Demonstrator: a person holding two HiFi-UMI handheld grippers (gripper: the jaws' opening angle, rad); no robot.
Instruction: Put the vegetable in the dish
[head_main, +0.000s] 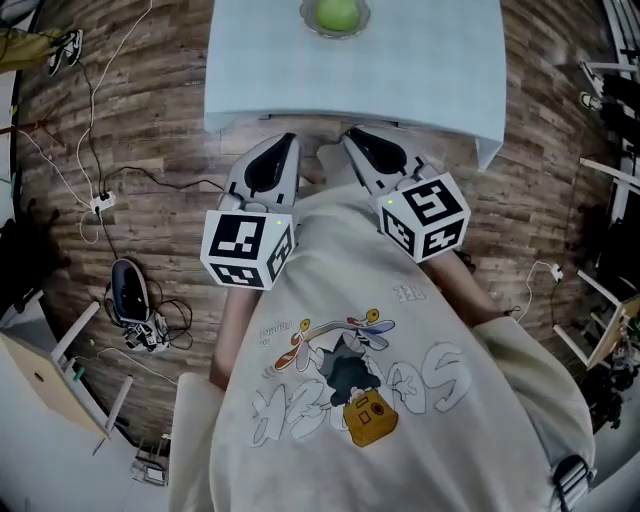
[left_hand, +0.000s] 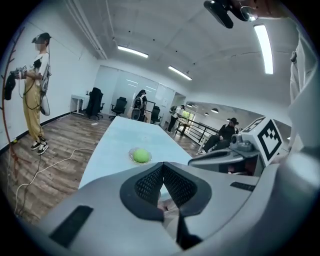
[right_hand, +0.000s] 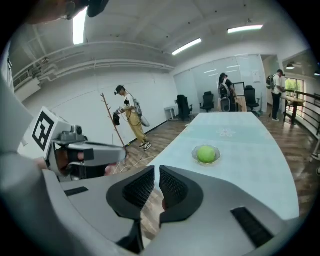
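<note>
Vegetable (head_main: 336, 14), round and green, sits inside the clear dish (head_main: 362, 24) on the pale table (head_main: 420, 80), midway between its side edges and back from the near edge. Both grippers hang short of that near edge, above the wood floor (head_main: 150, 150), well apart from the dish. The left gripper (left_hand: 162, 165) has its jaws pressed together at the tips, empty. The right gripper (right_hand: 157, 170) shows only a thin slit between its jaws, with nothing in it.
</note>
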